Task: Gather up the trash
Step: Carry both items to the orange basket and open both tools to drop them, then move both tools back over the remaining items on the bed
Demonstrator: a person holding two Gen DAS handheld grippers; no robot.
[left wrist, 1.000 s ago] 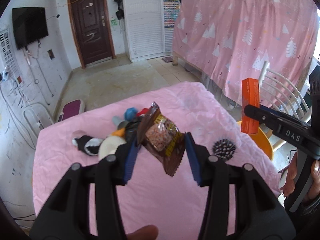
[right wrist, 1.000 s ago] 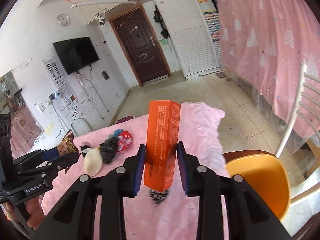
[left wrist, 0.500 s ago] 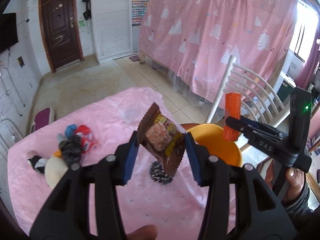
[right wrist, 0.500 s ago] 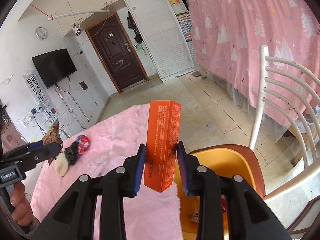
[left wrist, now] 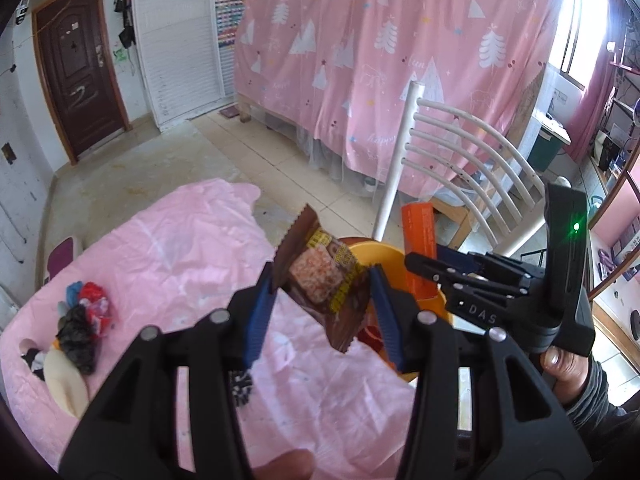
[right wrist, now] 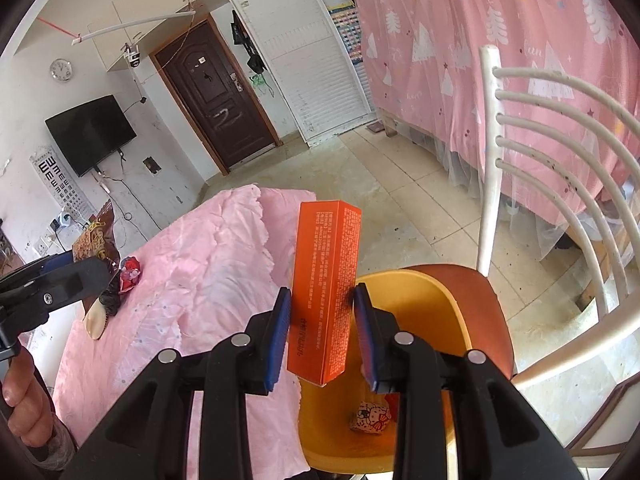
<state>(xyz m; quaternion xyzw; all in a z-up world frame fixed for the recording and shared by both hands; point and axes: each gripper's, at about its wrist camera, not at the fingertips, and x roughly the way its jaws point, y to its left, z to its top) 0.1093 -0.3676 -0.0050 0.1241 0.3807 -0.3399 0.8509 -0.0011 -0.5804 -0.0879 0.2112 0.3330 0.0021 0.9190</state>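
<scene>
The right claw [right wrist: 322,334] is clamped on a tall orange cardboard carton [right wrist: 326,292], blue pads pressed flat against its two long sides, so the box stands upright with its lower end poking out below the grip, right above the mouth of the yellow plastic bin [right wrist: 440,308]. That bin sits on the seat of a white slatted chair [right wrist: 560,168] just beside the desk [right wrist: 200,280] under its pink cloth, handy for sweeping rubbish off the edge. Over on the other side, the left claw [left wrist: 320,312] is partly closed on a brown foil snack wrapper [left wrist: 324,280], pinched across its middle and tilted, one serrated end pointing up, the other hanging down between the fingers. From the left wrist view the wrapper hovers over the desk's near edge with the bin's rim just behind it, and the carton is close by on the right. Both pieces look lined up for a drop; by my read the carton is nearer the opening, the wrapper needs to come a touch further across. A small crumpled pink-and-white wrapper [right wrist: 370,420] lies at the bottom of the bin. On the desk, well away from both claws, waits a heap of black, red and blue scraps [left wrist: 82,320].
</scene>
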